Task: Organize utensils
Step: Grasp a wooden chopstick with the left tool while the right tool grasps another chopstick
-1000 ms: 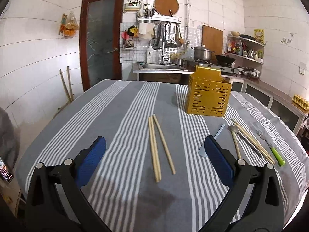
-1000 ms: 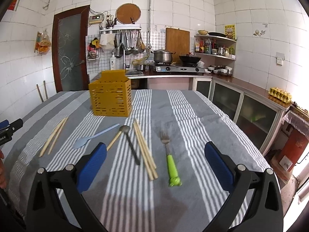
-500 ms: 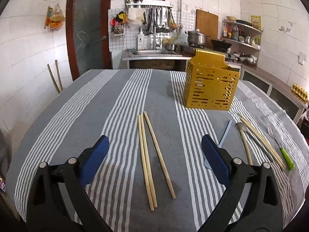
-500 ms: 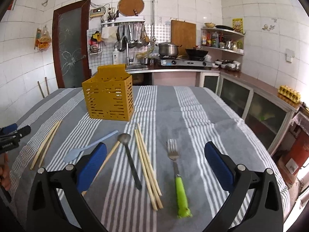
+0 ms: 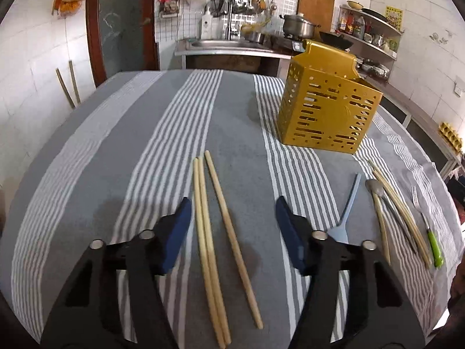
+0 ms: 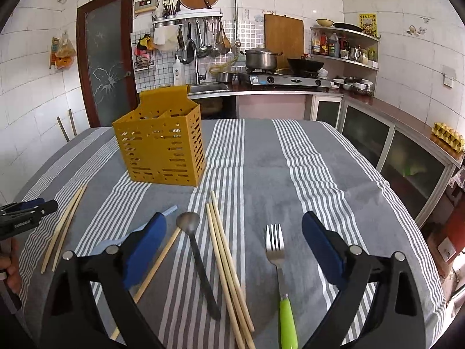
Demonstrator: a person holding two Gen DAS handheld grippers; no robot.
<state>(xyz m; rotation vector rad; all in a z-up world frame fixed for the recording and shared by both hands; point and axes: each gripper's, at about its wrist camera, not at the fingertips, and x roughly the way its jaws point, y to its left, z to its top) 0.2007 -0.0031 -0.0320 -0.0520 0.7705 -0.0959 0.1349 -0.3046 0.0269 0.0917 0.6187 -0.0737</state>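
Left tongs [image 5: 234,212] are closing around three chopsticks [image 5: 216,232] without pressing yet, right tongs [image 6: 234,232] gape and narrow slightly over a fork [image 6: 278,258], spoon [image 6: 194,247] and chopsticks before the caddy [image 6: 162,148], so sorting seems barely begun.

Pretty clearly a home kitchen. White tiled walls, gas stove [image 6: 286,80] with a pot [image 6: 260,58], sink [image 6: 207,87], hanging ladles [image 6: 203,39].

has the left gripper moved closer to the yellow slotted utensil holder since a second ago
Yes: the left gripper moved toward the yellow slotted utensil holder, which looms larger.
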